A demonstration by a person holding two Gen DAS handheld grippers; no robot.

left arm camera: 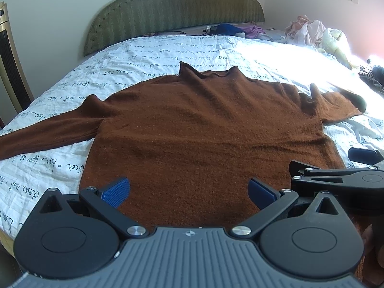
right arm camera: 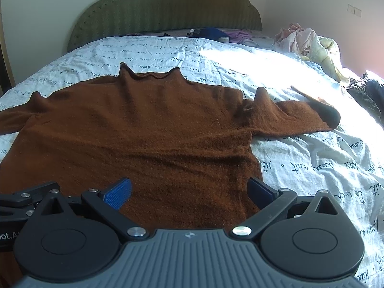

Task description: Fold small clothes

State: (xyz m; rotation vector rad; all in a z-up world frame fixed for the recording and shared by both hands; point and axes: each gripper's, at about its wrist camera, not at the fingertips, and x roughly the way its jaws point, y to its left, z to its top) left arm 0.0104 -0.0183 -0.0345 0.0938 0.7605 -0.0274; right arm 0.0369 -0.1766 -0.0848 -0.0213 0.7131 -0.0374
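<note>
Brown knit, a high-necked sweater, lies spread flat on the bed, collar toward the green headboard and hem nearest the cameras. Its left sleeve runs straight out to the side, while the right sleeve is doubled back on itself with a small peak of cloth standing up at the shoulder.

Both tools hover side by side over the hem. The left gripper has its jaws spread wide and holds nothing; the right gripper is likewise wide apart and empty, sitting near the hem's right corner.

Several things could go wrong from here. The knit looks thick and soft, so a pinch at the hem may catch only the top layer, and the fold would then drag the front off the back. A bite taken too deep might gather the printed sheet along with the wool. The crumpled right sleeve, if left unstraightened, would likely bunch inside the fold. With the two tools so close together, they could also knock against each other.
</note>
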